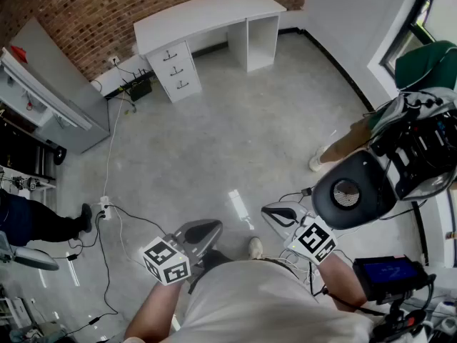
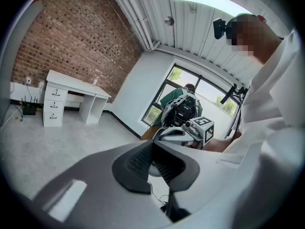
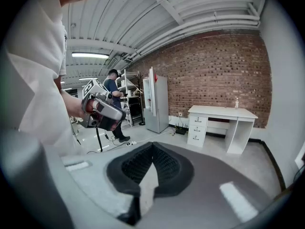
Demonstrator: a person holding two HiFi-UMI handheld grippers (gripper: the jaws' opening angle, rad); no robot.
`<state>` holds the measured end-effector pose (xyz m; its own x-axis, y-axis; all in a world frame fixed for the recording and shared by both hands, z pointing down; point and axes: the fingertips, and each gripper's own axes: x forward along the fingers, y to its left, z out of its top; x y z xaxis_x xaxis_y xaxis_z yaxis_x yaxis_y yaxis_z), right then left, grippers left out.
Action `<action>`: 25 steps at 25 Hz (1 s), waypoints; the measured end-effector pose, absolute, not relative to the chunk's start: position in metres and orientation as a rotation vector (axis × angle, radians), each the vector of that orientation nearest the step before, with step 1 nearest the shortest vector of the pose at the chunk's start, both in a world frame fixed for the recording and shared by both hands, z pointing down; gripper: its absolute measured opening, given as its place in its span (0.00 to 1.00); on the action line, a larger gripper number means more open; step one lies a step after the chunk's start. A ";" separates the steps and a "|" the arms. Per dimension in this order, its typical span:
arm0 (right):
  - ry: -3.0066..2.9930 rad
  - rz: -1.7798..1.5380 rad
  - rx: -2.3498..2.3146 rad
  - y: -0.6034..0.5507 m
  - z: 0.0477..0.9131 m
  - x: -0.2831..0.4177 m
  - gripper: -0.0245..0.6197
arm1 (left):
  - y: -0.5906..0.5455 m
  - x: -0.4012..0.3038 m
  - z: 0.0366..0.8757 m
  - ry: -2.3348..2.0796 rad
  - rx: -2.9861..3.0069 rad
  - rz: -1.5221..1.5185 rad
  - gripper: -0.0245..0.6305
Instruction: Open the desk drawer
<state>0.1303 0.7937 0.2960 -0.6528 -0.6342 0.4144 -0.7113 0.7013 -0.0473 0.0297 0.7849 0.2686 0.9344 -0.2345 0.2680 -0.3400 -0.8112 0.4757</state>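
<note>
Head view — drawer (image 1: 173,68) far beyond left gripper (image 1: 205,229).

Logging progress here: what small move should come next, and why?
Probably step toward the white desk: its three closed drawers stand far across the grey concrete floor, while the left gripper and right gripper sit shut and empty by the person's body.

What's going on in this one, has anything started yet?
A person stands well short of the white desk, which sits against the brick wall. Its three drawers are all closed. The left hand-held gripper and right hand-held gripper are held near the body, both shut and empty. The drawer has not been reached.
</note>
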 end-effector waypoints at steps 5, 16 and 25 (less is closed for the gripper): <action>-2.560 0.283 1.005 0.839 0.282 0.093 0.04 | 0.830 0.006 0.252 -0.420 2.594 0.241 0.05; -2.622 0.181 0.779 0.754 0.271 -0.073 0.04 | 0.764 -0.151 0.257 -0.606 2.529 0.147 0.05; -2.635 0.237 0.760 0.703 0.273 -0.173 0.05 | 0.728 -0.244 0.276 -0.617 2.483 0.180 0.05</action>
